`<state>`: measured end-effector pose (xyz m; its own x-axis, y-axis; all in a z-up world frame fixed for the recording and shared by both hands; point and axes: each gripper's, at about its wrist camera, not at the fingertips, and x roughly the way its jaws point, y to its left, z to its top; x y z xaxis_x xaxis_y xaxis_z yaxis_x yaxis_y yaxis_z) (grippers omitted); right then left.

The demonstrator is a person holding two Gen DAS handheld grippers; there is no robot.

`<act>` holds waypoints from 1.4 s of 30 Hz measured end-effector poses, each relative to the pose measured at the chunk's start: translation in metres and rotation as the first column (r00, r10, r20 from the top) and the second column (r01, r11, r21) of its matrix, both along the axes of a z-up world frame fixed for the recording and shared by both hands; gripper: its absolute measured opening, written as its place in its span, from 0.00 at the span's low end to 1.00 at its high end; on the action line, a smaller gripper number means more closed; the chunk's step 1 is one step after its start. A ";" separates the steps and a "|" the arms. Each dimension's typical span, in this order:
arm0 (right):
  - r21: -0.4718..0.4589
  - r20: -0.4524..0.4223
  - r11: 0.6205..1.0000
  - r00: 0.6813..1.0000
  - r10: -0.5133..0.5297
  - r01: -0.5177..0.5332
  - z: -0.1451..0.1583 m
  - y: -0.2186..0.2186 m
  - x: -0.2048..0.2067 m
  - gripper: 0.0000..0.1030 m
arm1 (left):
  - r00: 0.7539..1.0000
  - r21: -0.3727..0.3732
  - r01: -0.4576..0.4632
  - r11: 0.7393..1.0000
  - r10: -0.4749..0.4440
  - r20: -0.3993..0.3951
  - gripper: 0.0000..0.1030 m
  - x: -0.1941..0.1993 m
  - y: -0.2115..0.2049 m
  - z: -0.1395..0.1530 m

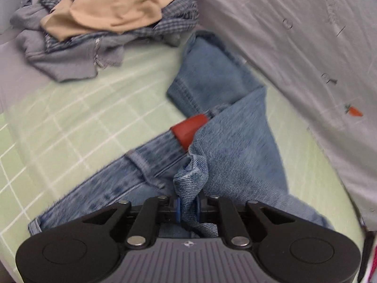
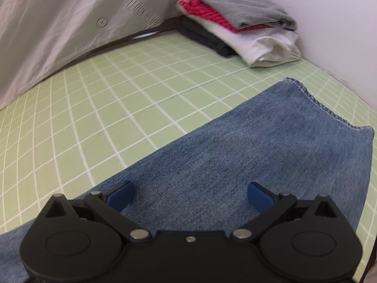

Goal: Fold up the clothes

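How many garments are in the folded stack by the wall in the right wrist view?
4 visible: a grey top uppermost, a red patterned piece under it, a white garment below, and a dark one at the bottom. More may be hidden inside.

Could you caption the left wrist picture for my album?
Left gripper pinches blue jeans on a green checked sheet.

light: soft, even | shadows: faint | blur: slight | edges: fisheye-bent
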<state>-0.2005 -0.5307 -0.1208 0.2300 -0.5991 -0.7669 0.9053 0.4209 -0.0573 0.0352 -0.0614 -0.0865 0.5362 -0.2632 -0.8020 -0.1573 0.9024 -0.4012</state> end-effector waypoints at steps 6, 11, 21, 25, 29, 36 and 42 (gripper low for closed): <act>0.001 0.008 0.996 0.996 0.094 -0.094 0.012 0.006 0.026 1.00 | 1.000 0.066 -0.001 0.998 -0.001 0.027 0.42 0.022 -0.005 0.019; 0.024 0.030 0.994 0.994 0.103 -0.104 0.015 0.010 0.043 1.00 | 0.985 0.113 0.096 0.989 -0.111 0.132 0.62 0.050 -0.018 0.048; 0.056 -0.013 0.997 0.999 0.049 -0.048 0.013 -0.002 0.047 1.00 | 0.946 0.141 0.282 0.949 -0.299 0.122 0.77 0.135 -0.071 0.020; 0.042 -0.062 0.999 0.998 0.034 -0.031 0.016 -0.008 0.049 1.00 | 0.936 0.152 0.327 0.933 -0.342 0.087 0.76 0.171 -0.089 -0.005; 0.058 -0.087 0.998 0.996 -0.005 0.010 0.014 -0.020 0.052 1.00 | 0.931 0.138 0.348 0.927 -0.359 0.061 0.74 0.200 -0.100 -0.028; 0.028 -0.195 0.999 0.980 0.028 -0.023 0.008 -0.021 0.072 1.00 | 0.914 0.119 0.393 0.912 -0.401 0.053 0.07 0.219 -0.111 -0.048; 0.017 -0.187 0.998 0.980 0.065 -0.062 0.006 -0.018 0.077 1.00 | 0.872 0.102 0.453 0.885 -0.464 0.154 0.06 0.190 -0.127 0.002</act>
<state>-0.1231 -0.5489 -0.1147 0.1186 -0.5788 -0.8068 0.8502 0.4789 -0.2186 0.2249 -0.1884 -0.0844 0.4957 -0.4665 -0.7325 0.3457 0.8798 -0.3263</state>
